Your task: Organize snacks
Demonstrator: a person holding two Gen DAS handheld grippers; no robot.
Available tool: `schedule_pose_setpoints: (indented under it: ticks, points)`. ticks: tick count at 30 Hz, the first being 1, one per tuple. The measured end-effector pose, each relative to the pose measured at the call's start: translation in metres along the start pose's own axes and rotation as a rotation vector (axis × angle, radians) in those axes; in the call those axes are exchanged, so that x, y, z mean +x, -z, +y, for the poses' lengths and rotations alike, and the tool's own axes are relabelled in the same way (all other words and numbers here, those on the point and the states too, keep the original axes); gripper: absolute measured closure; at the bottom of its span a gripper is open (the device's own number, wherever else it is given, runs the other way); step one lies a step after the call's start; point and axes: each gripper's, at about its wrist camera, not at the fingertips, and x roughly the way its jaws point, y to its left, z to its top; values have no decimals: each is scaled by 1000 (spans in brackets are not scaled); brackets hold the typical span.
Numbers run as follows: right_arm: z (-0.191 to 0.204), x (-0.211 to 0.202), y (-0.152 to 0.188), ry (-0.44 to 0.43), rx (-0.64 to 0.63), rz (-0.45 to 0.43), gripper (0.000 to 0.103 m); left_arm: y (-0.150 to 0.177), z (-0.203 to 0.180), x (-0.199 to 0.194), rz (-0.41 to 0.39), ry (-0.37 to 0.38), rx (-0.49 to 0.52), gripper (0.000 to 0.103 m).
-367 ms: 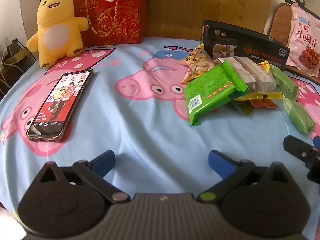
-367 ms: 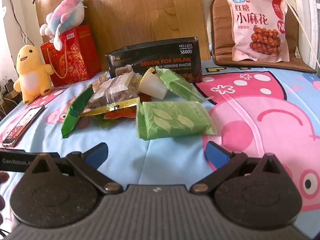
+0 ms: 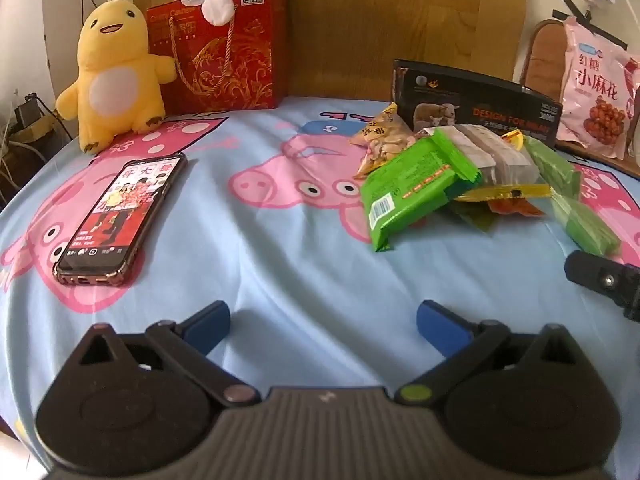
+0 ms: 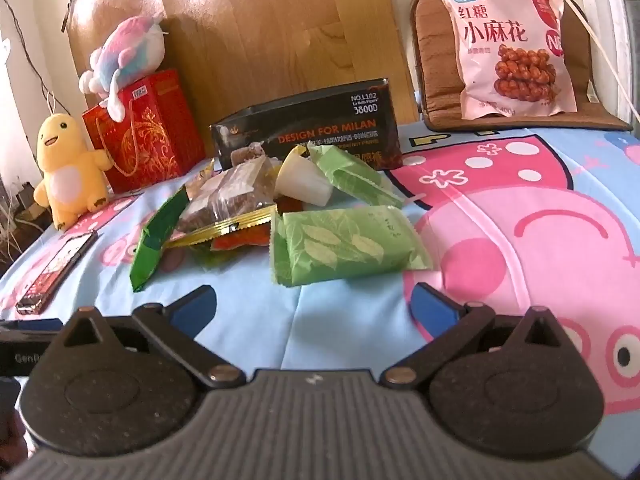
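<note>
While our left gripper (image 3: pixel 323 322) hovers with blue fingers spread wide and empty, little has changed since a moment ago: its camera has tipped up slightly, showing more of the red gift bag (image 3: pixel 218 50). So no sorting has begun. Ahead to the right lies the heap of wrapped snacks (image 3: pixel 460 178), a bright green barcode packet (image 3: pixel 408 196) nearest.

Our right gripper (image 4: pixel 312 304), likewise parted and empty, sits just before a pale green leaf-printed packet (image 4: pixel 344 244), whose face only this view shows; the black cardboard box (image 4: pixel 308 132) stands behind.
</note>
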Motion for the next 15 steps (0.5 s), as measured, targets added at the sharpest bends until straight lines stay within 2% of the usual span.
schedule_pose_setpoints:
  ticks: [4, 8, 12, 15]
  points:
    - [0, 3, 3, -5, 14, -4, 0, 1, 0, -2, -9, 18, -5, 0]
    - [-3, 3, 1, -13, 34, -10, 0, -1, 13, -5, -45, 67, -78, 0]
    - [-2, 4, 0, -16, 39, -17, 0, -6, 17, -3, -98, -9, -71, 0]
    - [-3, 3, 0, -19, 42, -20, 0, -5, 15, 0, -107, -31, -39, 0]
